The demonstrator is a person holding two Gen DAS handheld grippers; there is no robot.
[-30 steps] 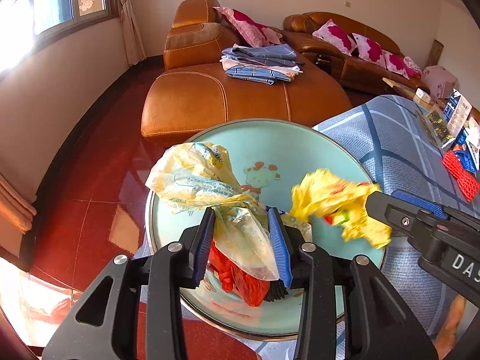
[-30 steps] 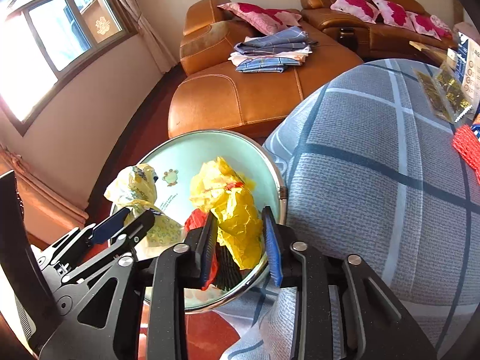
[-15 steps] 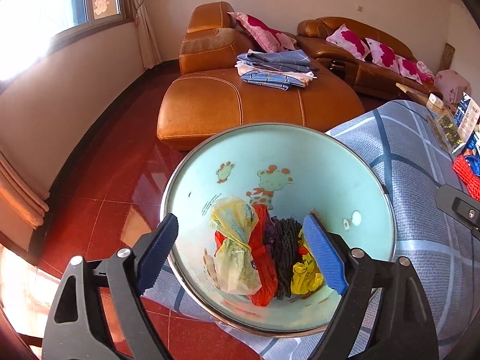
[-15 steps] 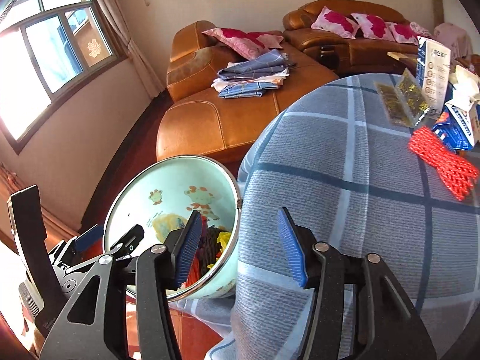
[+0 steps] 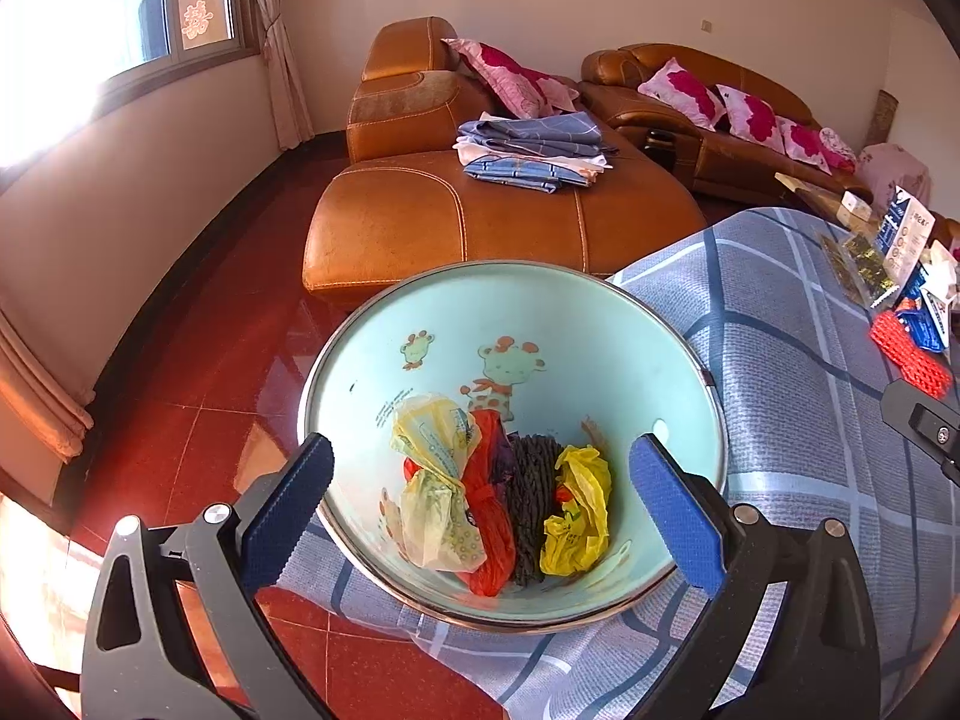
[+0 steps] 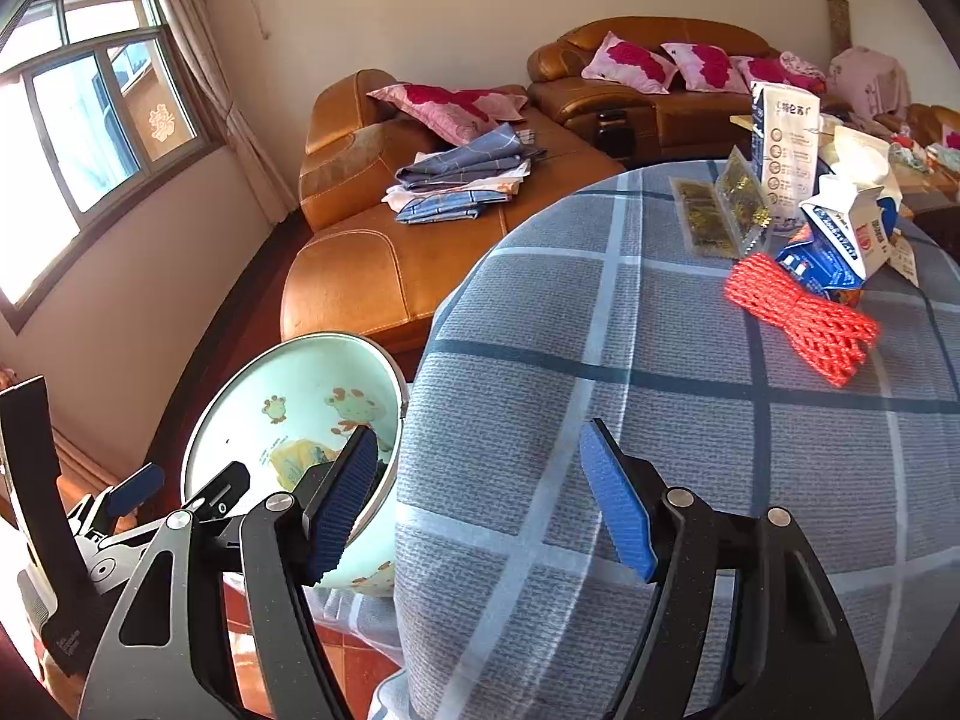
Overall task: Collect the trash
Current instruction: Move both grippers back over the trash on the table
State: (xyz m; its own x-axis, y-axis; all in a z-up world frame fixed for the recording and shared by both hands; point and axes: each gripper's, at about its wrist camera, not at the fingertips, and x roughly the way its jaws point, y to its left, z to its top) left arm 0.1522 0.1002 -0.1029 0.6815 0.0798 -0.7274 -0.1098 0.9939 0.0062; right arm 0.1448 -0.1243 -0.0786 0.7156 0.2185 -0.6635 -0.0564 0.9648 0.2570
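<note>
Vs 1 s ago: both grippers were pinching bags over the bin; now each is spread wide w/ nothing between the blue ribbed pads. Left gripper [image 5: 480, 510] hangs over the trash bin [image 5: 600, 324], right gripper [image 6: 480, 501] sits over the table edge.

Trash now lies at the bin bottom, packed side by side: pale yellow printed bag [image 5: 435, 486], crumpled red bag [image 5: 489, 516], dark knitted net [image 5: 531, 498], bright yellow bag [image 5: 576, 516]. Bin is round, mint-green inside w/ cartoon giraffe prints, thin metal rim; it stands just beside the table.

Tablecloth [image 6: 600, 420] is grey-blue woven fabric w/ a plaid grid, draped over a rounded table. On it, well apart from the right gripper: red foam mesh sleeve [image 6: 804, 318], touching a squashed blue-white carton [image 6: 840, 240]; flat clear packets [image 6: 720, 210] behind.

Orange leather sofa [image 5: 480, 222] carries folded cloths [image 5: 528, 150].

In the right view the bin is partly hidden by the left pad; only a bit of pale bag shows. Carton print too small to read.
</note>
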